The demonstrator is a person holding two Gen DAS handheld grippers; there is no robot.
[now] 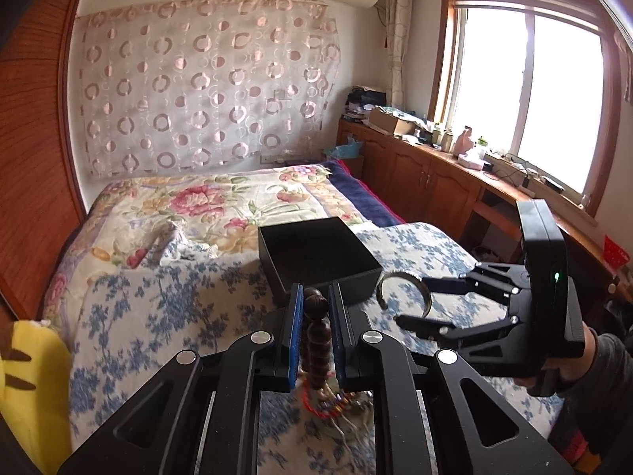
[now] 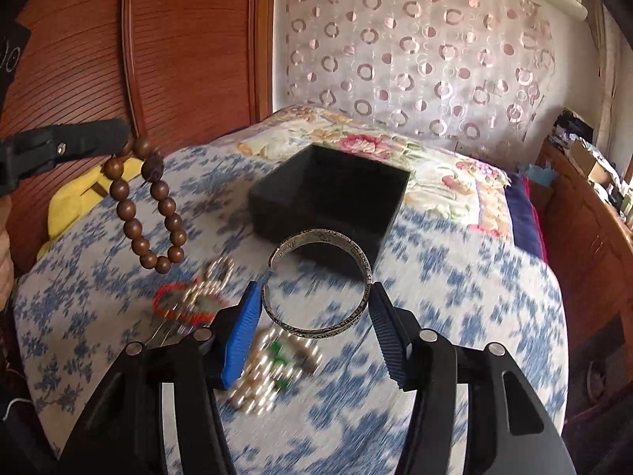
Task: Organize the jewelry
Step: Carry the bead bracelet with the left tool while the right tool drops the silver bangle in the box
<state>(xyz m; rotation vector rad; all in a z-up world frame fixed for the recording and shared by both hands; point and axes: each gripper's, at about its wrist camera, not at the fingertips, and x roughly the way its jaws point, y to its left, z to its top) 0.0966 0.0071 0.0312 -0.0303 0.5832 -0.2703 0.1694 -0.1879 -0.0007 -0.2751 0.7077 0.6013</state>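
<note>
My left gripper (image 1: 314,293) is shut on a brown wooden bead bracelet (image 1: 316,336), which hangs in a loop (image 2: 130,213) above the bed. In the right wrist view the left gripper (image 2: 118,134) reaches in from the left. My right gripper (image 2: 316,297) is shut on an open silver bangle (image 2: 316,332), its pads pressing on both sides of it just above the quilt. In the left wrist view the right gripper (image 1: 411,301) carries the bangle (image 1: 401,274) right of an open black box (image 1: 316,253). That box (image 2: 328,198) lies just beyond both grippers.
Under the grippers on the blue-flowered quilt (image 2: 455,297) lie a pearl string (image 2: 269,368) and a red cord piece (image 2: 178,301). A yellow cushion (image 1: 27,376) sits at the bed's left edge. Wooden cabinets (image 1: 435,174) run under the window on the right.
</note>
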